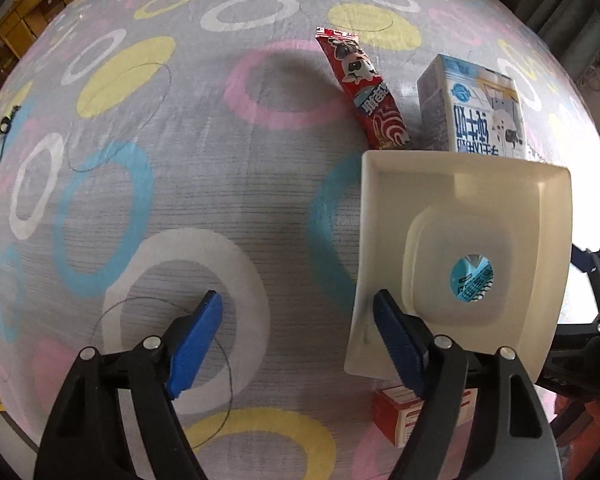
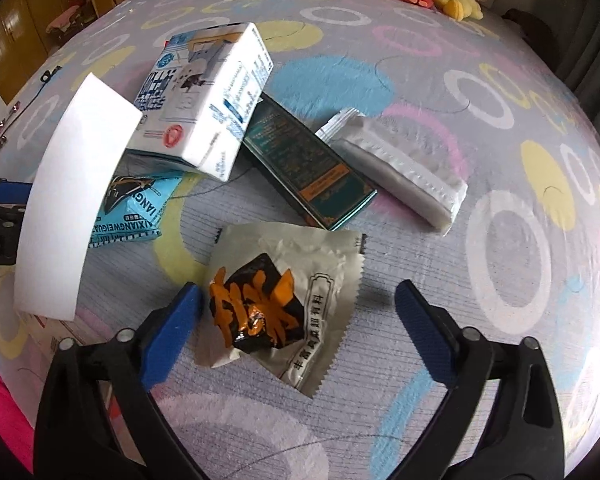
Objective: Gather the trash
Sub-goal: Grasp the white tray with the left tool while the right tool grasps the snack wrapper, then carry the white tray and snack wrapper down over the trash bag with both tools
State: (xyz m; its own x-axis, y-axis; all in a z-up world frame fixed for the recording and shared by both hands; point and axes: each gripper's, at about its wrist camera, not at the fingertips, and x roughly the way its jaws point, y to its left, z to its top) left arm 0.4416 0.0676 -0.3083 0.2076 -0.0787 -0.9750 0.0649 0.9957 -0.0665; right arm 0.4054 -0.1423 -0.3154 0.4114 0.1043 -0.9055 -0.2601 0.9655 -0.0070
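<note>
Hovering over the sheet (image 2: 440, 80), the right gripper (image 2: 298, 316) is spread wide, a silver packet (image 2: 284, 308) lying loose between its fingers, untouched. At its 11 o'clock a milk carton (image 2: 208, 96) leans over a blue pouch (image 2: 132, 212); a green box (image 2: 304, 160) and tissue pack (image 2: 404, 168) lie at 12. The left gripper (image 1: 298, 316) is released too, its right finger just over the edge of a white bin (image 1: 464, 248); a red wrapper (image 1: 364, 88) lies at 12.
</note>
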